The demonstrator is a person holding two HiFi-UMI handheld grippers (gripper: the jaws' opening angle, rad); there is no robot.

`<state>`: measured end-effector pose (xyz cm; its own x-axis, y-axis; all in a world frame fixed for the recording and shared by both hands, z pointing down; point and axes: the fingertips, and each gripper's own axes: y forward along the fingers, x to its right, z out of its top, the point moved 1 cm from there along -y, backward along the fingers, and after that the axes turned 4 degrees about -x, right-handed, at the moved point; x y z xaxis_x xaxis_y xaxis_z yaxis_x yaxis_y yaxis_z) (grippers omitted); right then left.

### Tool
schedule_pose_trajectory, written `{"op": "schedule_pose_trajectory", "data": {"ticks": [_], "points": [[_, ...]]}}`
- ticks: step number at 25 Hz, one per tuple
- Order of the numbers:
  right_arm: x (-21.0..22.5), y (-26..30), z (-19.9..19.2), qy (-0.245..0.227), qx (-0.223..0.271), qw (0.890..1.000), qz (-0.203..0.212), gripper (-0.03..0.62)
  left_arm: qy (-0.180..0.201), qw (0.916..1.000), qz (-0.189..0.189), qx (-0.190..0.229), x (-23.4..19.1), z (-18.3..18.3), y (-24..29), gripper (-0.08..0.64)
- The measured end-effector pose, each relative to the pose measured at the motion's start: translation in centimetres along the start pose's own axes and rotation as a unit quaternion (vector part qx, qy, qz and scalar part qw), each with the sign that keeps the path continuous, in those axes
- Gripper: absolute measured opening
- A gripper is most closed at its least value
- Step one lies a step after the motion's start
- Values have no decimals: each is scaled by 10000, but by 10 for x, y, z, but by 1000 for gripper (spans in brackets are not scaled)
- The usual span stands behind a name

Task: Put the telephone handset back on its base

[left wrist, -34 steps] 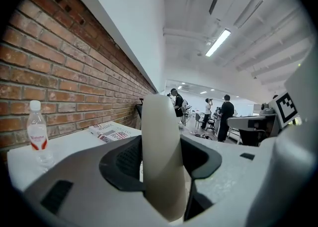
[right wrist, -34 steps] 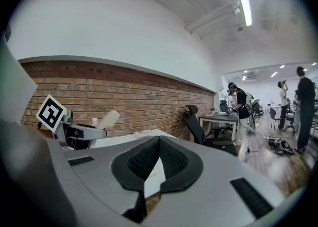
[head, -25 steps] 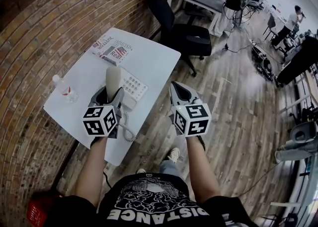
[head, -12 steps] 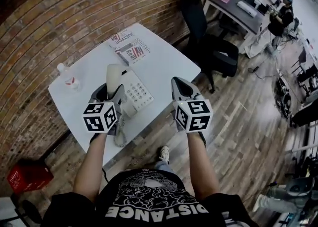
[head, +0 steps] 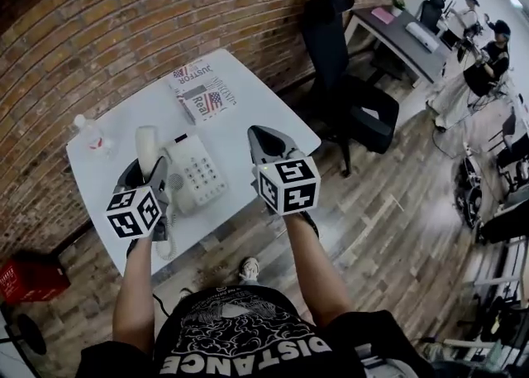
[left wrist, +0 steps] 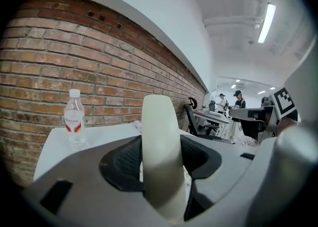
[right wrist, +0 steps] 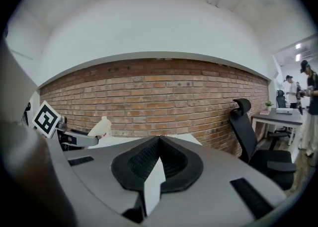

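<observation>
One cream plastic telephone handset (head: 146, 143) stands upright, clamped in the grey left gripper (head: 143, 171) above the white rectangular table's (head: 248, 107) near left edge, just left of the white keypad telephone base (head: 195, 174). Seating it well probably means tilting it flat, aligning it over the base's left side, then lowering gently. The grey right gripper (head: 263, 138), jaws together and empty, hangs over the near right edge.

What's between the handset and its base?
Nothing visible. The left hand-held gripper holds the handset upright right beside the base. The bottle and the book sit farther back, off that path.
</observation>
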<state>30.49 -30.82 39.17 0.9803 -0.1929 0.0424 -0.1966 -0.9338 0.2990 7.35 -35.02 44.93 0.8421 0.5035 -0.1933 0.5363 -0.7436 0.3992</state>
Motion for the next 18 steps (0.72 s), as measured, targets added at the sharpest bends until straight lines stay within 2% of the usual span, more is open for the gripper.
{"op": "schedule_pose_trajectory", "data": {"ticks": [4, 9, 15, 18], "points": [[19, 6, 0, -68, -7, 9997, 232, 0, -250, 9992, 293, -50, 13, -9, 10, 219], [20, 31, -1, -90, -66, 9981, 602, 0, -603, 9939, 794, -476, 9, -32, 22, 219], [5, 53, -11, -193, -215, 9936, 1088, 0, -1337, 9769, 1284, -1060, -1, -69, 39, 219], [-3, 59, -18, -249, -312, 9909, 1287, 0, -1545, 9690, 1457, -1262, -6, -78, 48, 219]]}}
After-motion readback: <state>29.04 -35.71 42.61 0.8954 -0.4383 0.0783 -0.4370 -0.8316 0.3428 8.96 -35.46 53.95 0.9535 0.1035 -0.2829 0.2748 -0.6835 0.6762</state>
